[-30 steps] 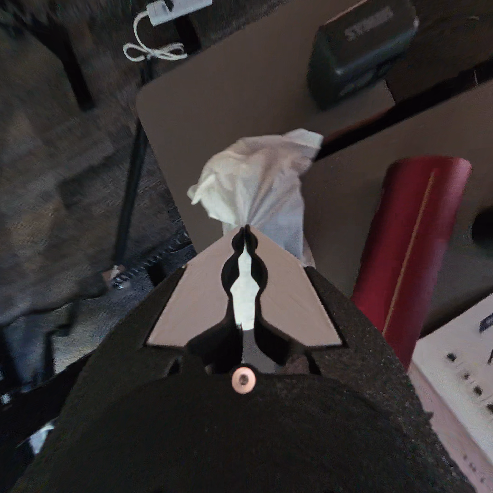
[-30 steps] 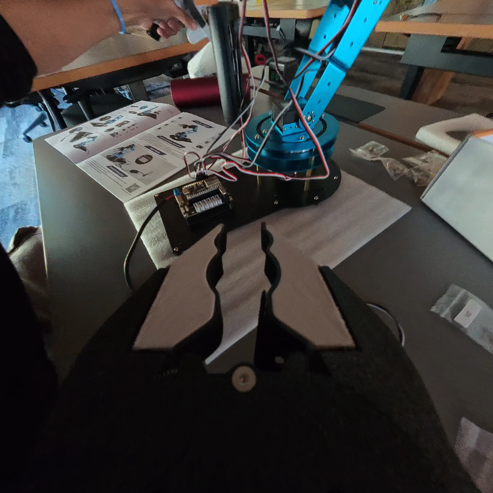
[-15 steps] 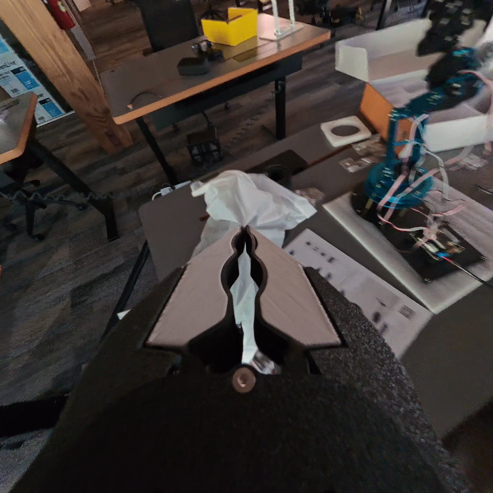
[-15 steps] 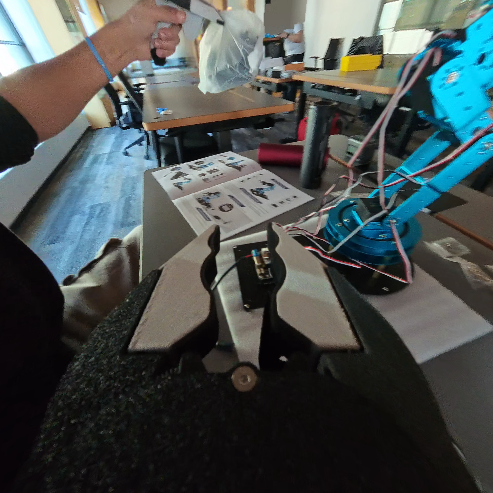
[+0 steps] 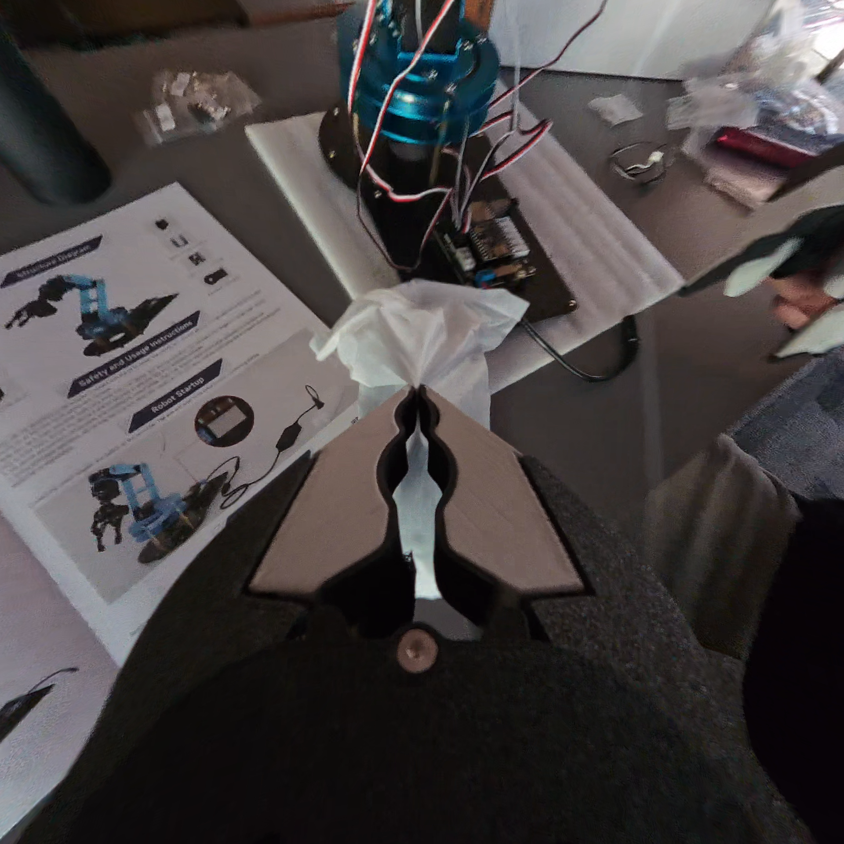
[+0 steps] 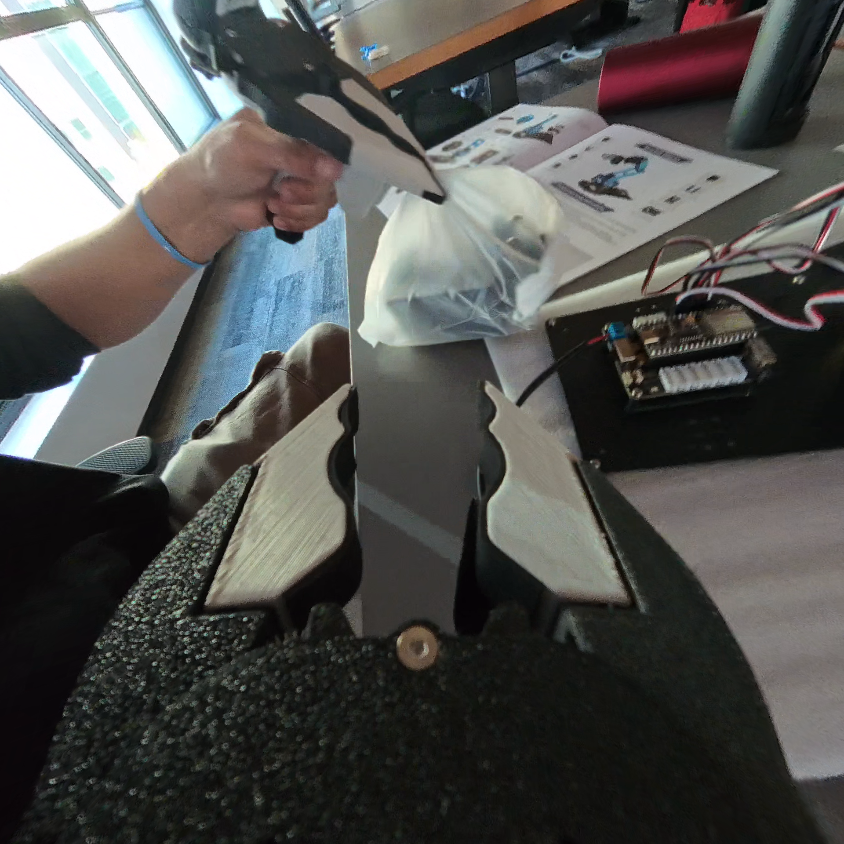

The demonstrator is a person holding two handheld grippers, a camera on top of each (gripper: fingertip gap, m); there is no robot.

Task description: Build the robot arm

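My left gripper (image 5: 417,389) is shut on the gathered neck of a white plastic bag (image 5: 420,324) and holds it over the grey table, just in front of the circuit board (image 5: 493,251) of a blue robot-arm kit (image 5: 420,77). In the right wrist view the same left gripper (image 6: 434,194) carries the bag (image 6: 456,269), which has dark items inside and hangs just above the table. My right gripper (image 6: 420,402) is open and empty, over bare table at the front edge, a short way from the bag.
An open instruction booklet (image 5: 137,365) lies left of the kit. A white foam sheet (image 5: 593,237) lies under the kit's black base. A dark cylinder (image 6: 785,68) and a red cylinder (image 6: 676,77) stand behind. Small clear parts bags (image 5: 196,100) lie on the table. A person's knee (image 6: 274,402) is at the table edge. The left gripper's tips are roughly 15 centimeters from the right gripper's.
My left gripper has swung the bag from high and off to the side down over the table beside the kit. My right gripper has opened wider and turned toward the bag.
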